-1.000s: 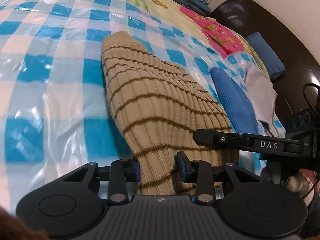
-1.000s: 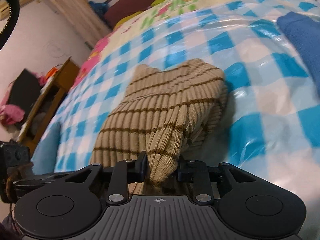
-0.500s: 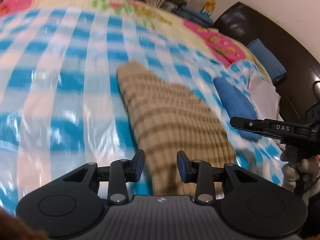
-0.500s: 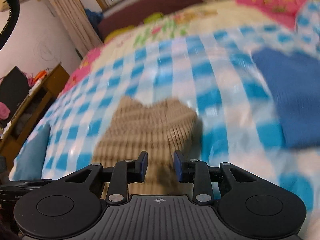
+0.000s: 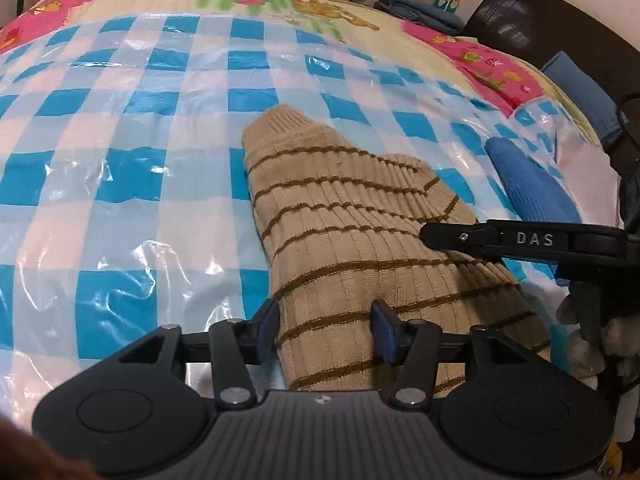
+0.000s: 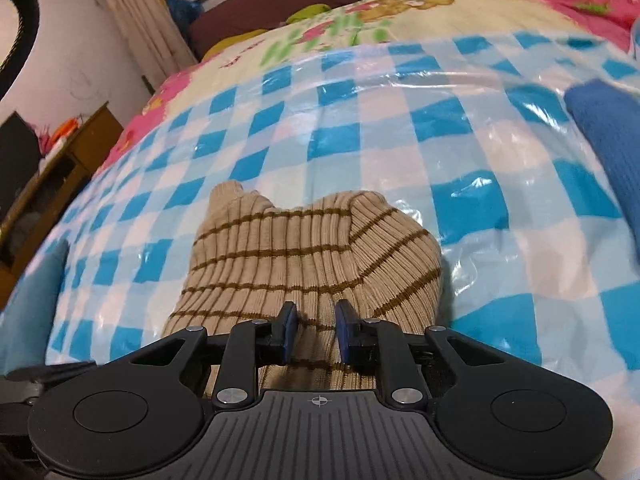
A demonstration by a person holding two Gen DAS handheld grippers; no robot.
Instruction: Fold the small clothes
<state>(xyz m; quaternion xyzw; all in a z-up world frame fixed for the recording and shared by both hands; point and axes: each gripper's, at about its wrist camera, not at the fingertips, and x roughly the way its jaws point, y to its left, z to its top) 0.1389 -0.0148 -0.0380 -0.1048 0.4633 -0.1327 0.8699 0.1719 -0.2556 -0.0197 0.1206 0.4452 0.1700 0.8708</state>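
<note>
A tan ribbed sweater with brown stripes (image 5: 352, 236) lies folded on the blue-and-white checked plastic sheet (image 5: 120, 168) over the bed. My left gripper (image 5: 324, 332) is open, its blue pads either side of the sweater's near edge. In the right wrist view the same sweater (image 6: 304, 256) lies just ahead of my right gripper (image 6: 316, 332), which is open a little over the near hem and holds nothing. The right gripper's finger (image 5: 500, 238) reaches in over the sweater's right side in the left wrist view.
A folded blue garment (image 5: 532, 188) lies right of the sweater, also seen in the right wrist view (image 6: 612, 136). A cartoon quilt (image 5: 320, 4) covers the far bed. Dark headboard (image 5: 560, 24) at right; wooden cabinet (image 6: 60, 160) at left; light blue cushion (image 6: 32, 300).
Both grippers let go of the sweater, lifted and swung, then came back down. The sweater now lies flat on the sheet, with both grippers open at its near edge.
</note>
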